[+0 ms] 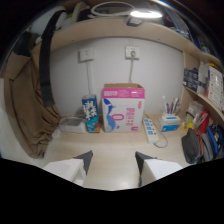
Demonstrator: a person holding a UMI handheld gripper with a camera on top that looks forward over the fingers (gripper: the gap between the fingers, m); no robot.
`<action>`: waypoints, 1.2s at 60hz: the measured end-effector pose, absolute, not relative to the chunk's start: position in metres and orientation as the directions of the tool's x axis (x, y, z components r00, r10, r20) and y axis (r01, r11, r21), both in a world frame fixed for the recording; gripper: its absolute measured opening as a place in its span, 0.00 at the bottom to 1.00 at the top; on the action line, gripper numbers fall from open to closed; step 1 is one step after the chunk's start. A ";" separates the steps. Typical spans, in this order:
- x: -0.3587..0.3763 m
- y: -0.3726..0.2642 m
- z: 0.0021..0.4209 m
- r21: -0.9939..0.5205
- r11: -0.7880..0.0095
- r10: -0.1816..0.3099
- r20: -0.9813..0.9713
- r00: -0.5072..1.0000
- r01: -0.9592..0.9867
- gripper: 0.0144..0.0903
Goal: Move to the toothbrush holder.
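A small blue and white holder (170, 121) with several thin sticks standing in it sits on the wooden desk (120, 144) against the white wall, far beyond my right finger. My gripper (114, 161) hovers over the desk's near part, open, with nothing between its two dark fingertips (85, 160). A wide stretch of desk lies between the fingers and the holder.
A pink and white carton (122, 108) and a blue pack (90, 114) stand at the wall straight ahead. A white power strip (151, 131) with its cable lies left of the holder. Brown fabric (27, 100) hangs left; cluttered shelves (202, 80) and bags stand right.
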State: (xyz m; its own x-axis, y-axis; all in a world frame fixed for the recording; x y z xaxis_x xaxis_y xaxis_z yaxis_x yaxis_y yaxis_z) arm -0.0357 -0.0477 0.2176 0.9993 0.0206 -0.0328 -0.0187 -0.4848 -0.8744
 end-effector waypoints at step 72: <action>0.324 0.238 0.192 -0.922 -0.385 -0.012 -0.044 0.999 -0.045 0.95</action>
State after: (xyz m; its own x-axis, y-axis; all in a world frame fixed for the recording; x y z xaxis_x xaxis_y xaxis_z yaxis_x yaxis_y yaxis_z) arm 0.3242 0.2384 0.1918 0.9990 -0.0118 -0.0438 -0.0450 -0.3850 -0.9218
